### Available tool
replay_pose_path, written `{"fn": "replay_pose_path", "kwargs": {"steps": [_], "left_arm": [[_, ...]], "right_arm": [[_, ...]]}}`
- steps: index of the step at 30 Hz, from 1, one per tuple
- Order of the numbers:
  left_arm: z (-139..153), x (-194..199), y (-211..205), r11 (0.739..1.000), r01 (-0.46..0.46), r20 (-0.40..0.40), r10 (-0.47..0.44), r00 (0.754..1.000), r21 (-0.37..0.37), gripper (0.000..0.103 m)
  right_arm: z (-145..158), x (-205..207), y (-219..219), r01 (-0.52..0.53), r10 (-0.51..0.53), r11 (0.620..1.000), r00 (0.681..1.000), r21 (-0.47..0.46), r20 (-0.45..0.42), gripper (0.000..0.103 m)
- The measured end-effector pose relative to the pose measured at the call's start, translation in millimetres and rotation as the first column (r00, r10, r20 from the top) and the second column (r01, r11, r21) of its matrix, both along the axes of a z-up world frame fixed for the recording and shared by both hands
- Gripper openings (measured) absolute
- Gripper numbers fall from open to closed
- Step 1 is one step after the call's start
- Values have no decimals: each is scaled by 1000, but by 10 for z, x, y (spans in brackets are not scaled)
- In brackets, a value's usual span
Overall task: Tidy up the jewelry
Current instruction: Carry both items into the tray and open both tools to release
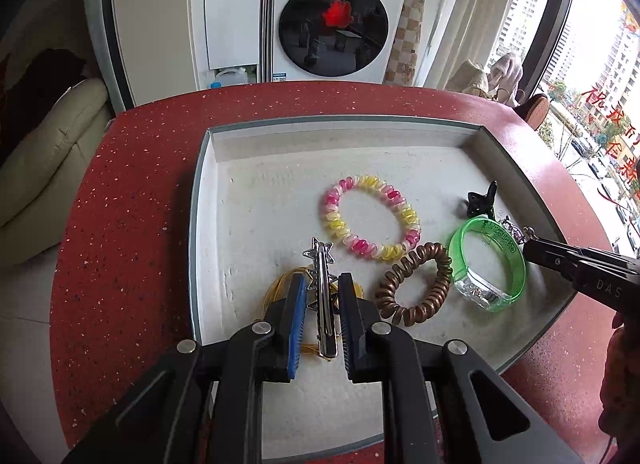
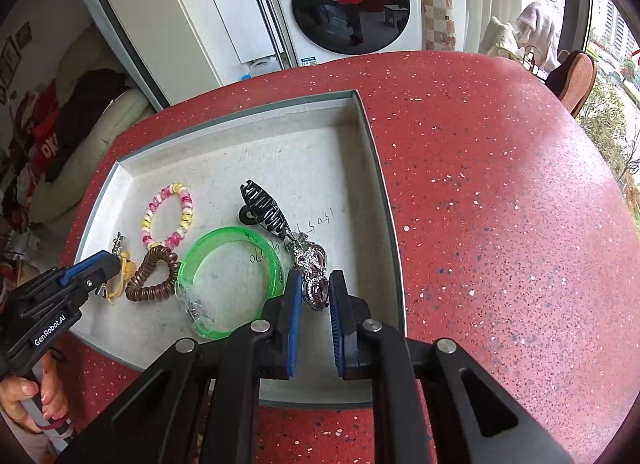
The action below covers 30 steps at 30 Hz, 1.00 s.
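Observation:
A shallow white tray (image 1: 320, 120) with a grey rim sits on a red speckled table (image 2: 500, 204). My left gripper (image 1: 322, 279) is shut on a silver star hair clip (image 1: 320, 260), low over a yellow cord (image 1: 276, 288) at the tray's near left. My right gripper (image 2: 316, 276) is shut on a silver and purple rhinestone brooch (image 2: 314, 264) over the tray's near right. In the tray lie a pink and yellow spiral hair tie (image 1: 362, 248), a brown spiral hair tie (image 1: 404, 314), a green bangle (image 2: 228, 231) and a black claw clip (image 2: 266, 210).
Beyond the table stand a white washing machine (image 1: 336, 24) and a red-handled mop (image 1: 266, 16). A cream sofa (image 1: 48, 152) is on the left, and a chair (image 2: 576, 76) and a window on the right. A person's hand (image 2: 36, 400) holds the left gripper's handle.

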<state>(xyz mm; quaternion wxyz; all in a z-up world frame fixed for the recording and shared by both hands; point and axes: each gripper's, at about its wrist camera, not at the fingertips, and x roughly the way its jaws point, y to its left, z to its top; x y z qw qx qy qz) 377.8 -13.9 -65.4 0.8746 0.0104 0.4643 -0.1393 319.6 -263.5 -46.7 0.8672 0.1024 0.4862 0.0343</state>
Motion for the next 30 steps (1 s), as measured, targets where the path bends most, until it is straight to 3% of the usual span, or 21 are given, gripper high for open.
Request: {"fn": "replay_pose_path", "kwargs": {"steps": [12,13,15,16,17,28,29,30], "left_arm": [[65,-77,-69,1000,6,39,-7,999,30,35],[81,-89,-65,1000,6,42,-7,999,25,35],[108,-103,-67,1000,3,46,-4,999,23,35],[119,-105,-61,1000,1,47,-2,999,22,35],[131,-109,-55,1000,-1,48,0,999,21,35],[332,-268,-26,1000,-20,90,18,996,19,35],[355,-296,-29,1000,-20,94,18,995,19,47],[385,-328,-27,1000,-23,100,21,995,18,79]], "right_arm": [[-38,14,22,0,0,1000,1000,7,-6,17],[-23,4,15,2,-2,1000,1000,15,0,20],[14,-21,2,9,-9,1000,1000,27,13,37],[43,-42,-5,13,-14,999,1000,32,24,51],[81,-69,-13,17,-19,999,999,39,40,54],[375,-390,35,11,-22,995,993,95,112,56],[393,-424,47,8,-20,995,993,96,115,57],[415,-455,57,6,-17,996,993,94,118,57]]}}
